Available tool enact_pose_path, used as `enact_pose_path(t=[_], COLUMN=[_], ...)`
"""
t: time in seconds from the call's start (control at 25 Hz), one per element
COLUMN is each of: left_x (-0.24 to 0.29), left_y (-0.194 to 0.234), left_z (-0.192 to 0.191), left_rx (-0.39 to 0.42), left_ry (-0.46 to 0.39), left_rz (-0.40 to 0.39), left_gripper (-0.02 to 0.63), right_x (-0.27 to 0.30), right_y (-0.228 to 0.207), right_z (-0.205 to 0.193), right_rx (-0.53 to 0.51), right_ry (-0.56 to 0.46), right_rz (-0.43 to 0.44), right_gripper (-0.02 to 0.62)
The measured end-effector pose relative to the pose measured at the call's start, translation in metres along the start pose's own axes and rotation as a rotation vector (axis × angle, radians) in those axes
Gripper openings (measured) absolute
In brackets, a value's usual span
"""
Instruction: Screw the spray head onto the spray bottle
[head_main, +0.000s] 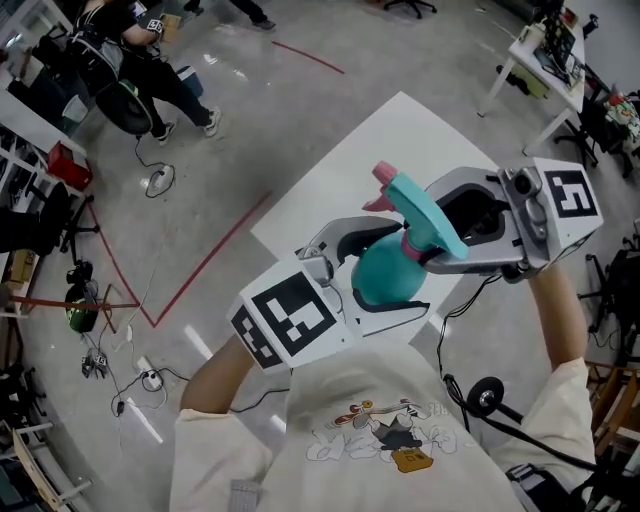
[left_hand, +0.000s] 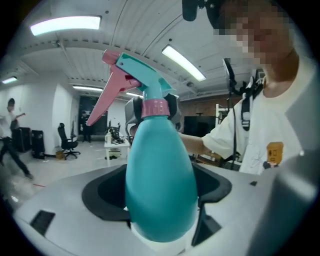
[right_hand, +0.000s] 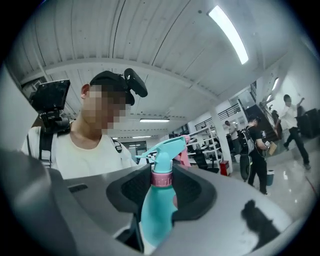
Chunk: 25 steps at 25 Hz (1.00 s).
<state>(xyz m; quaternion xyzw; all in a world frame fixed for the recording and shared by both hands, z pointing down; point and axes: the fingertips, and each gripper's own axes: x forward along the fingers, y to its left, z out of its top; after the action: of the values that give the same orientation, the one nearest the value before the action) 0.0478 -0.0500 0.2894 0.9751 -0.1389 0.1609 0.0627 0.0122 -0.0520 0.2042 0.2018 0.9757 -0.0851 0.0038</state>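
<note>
A teal spray bottle (head_main: 385, 278) is held up in the air above the white table (head_main: 330, 190), in front of the person's chest. Its teal spray head (head_main: 425, 208), with a pink trigger (head_main: 382, 178) and a pink collar (head_main: 412, 245), sits on the bottle's neck. My left gripper (head_main: 378, 285) is shut on the bottle's round body (left_hand: 160, 185). My right gripper (head_main: 437, 238) comes in from the right, and its jaws are closed at the pink collar (right_hand: 161, 178) under the spray head (right_hand: 167, 149). The bottle stands roughly upright in both gripper views.
The white table stands on a grey floor marked with red tape lines (head_main: 210, 258). A seated person (head_main: 140, 60) and black gear are at the far left. Desks and chairs (head_main: 560, 70) stand at the far right. A black cable (head_main: 470, 395) hangs by the person's shirt.
</note>
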Motion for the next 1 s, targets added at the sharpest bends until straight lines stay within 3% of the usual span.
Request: enact_pose_path(t=[0.24,0.44,0.64,1.0], left_x=[0.003,-0.005,-0.011,-0.033], left_y=[0.023,0.05,0.064,0.079], left_z=[-0.009,-0.01,-0.007,-0.014], left_rx=[-0.035,0.002,0.024,0.052], left_ry=[-0.03,-0.044,-0.076,-0.072], left_rz=[0.242,0.441,0.566,0.78], left_gripper=[0.399,0.399,0.399,0.399], right_x=[0.004,0.01,0.012,0.026], right_y=[-0.018,-0.034,-0.041,-0.049], right_z=[-0.008,-0.005,-0.002,-0.002], right_rx=[-0.025,-0.096,-0.161,-0.222], right_ry=[-0.001,0.011,-0.011,-0.04], right_rz=[-0.2,-0.368,-0.5,-0.813], right_gripper=[0.13,0.13,0.13,0.132])
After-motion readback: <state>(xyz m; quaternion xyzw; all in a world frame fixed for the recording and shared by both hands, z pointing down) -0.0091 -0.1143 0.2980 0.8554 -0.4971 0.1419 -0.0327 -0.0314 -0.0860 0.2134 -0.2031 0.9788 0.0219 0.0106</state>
